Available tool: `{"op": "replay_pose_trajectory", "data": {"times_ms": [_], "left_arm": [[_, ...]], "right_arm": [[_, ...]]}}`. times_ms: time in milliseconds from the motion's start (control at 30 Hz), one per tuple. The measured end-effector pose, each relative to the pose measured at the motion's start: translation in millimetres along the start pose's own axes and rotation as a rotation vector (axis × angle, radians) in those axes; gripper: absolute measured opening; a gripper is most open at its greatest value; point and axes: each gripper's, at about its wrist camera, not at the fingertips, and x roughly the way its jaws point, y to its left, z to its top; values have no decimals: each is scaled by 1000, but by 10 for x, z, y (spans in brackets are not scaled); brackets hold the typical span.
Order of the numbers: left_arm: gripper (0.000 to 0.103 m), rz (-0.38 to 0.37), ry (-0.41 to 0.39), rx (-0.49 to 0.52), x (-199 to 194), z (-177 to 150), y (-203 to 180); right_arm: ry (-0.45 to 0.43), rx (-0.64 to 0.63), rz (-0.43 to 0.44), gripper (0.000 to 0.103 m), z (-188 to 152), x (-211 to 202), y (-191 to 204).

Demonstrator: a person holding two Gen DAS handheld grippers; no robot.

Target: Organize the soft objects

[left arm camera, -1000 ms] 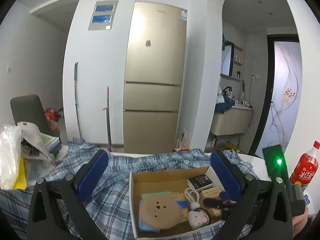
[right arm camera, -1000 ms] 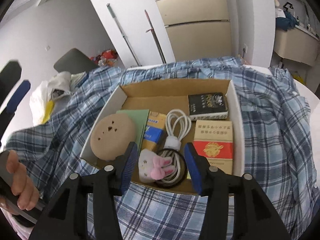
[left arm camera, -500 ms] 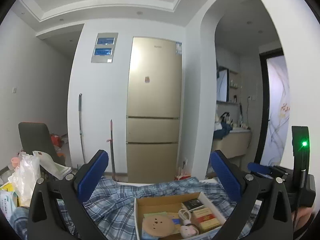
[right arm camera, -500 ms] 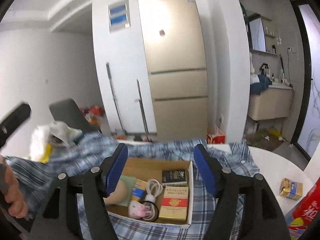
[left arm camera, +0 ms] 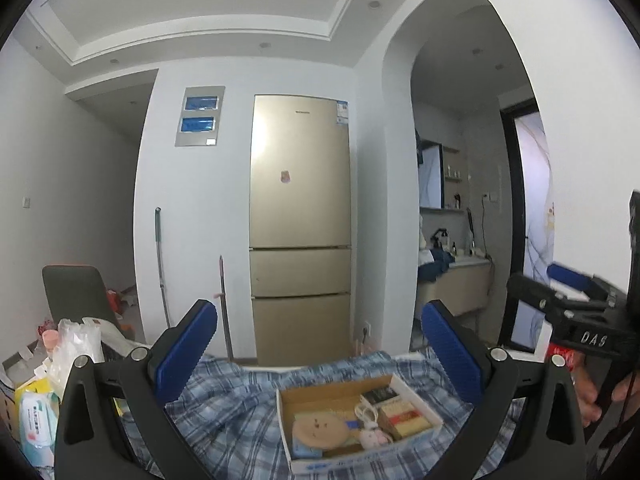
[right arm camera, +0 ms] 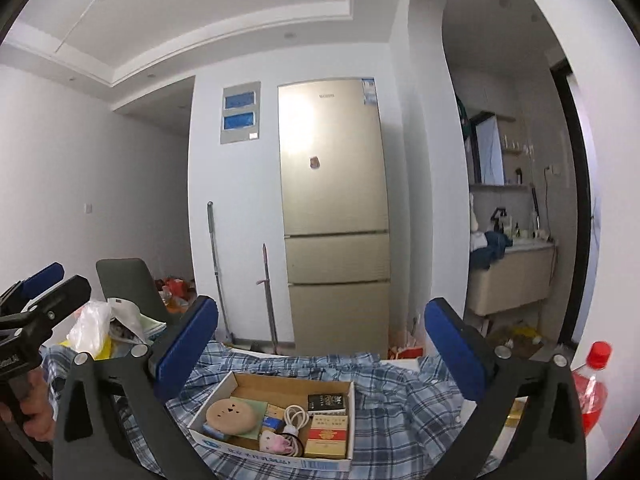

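Both grippers point level: right gripper (right arm camera: 320, 346) jaws opening, left gripper (left arm camera: 318, 350) jaws wide

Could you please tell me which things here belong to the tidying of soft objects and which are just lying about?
Job: cardboard box, round tan pad, pink-and-white plush, plaid cloth.

Lying about: red bottle, plastic bag, wet wipes, fridge.

A white worktop (right arm camera: 404, 363) is mostly covered by a rumpled blue plaid cloth (right arm camera: 400, 404), with bare surface showing only past the cloth's far edge. An open cardboard box (right arm camera: 352, 420) sits on the cloth. At the right stands a red drink bottle (right arm camera: 592, 392), and at the left end lie a crumpled plastic bag (right arm camera: 90, 326) and a wet-wipes pack (left arm camera: 36, 426).
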Motion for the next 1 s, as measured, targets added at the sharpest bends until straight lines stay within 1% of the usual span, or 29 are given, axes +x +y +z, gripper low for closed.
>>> {"op": "replay_pose_trajectory", "data": {"times_ms": [67,167,367,467,600,667,733,1000], "left_arm": [[103,14,-7,14,-44,-108,1],[103,13,2,1,-62,-257,21],[103,16,10,-10,-34,-577,72],[103,8,31,-14,21,-737,84],[103,15,66,-26,84,-984,92],[103,7,82,-26,120,-1023,91],[103,16,77,-23,113,-1033,82],[103,25,66,-27,78,-1050,103]], "right_arm": [[-8,-18,1,103,-52,-43,31],[-22,2,7,103,-185,-92,13],[-4,17,0,103,-505,-77,-54],[12,1,-8,103,-663,-70,-70],[26,3,-26,103,-881,-40,-100],[34,9,-38,103,-974,-20,-134],[51,11,-49,103,-1023,-7,-141],[41,11,-54,103,-1005,-54,-151]]}}
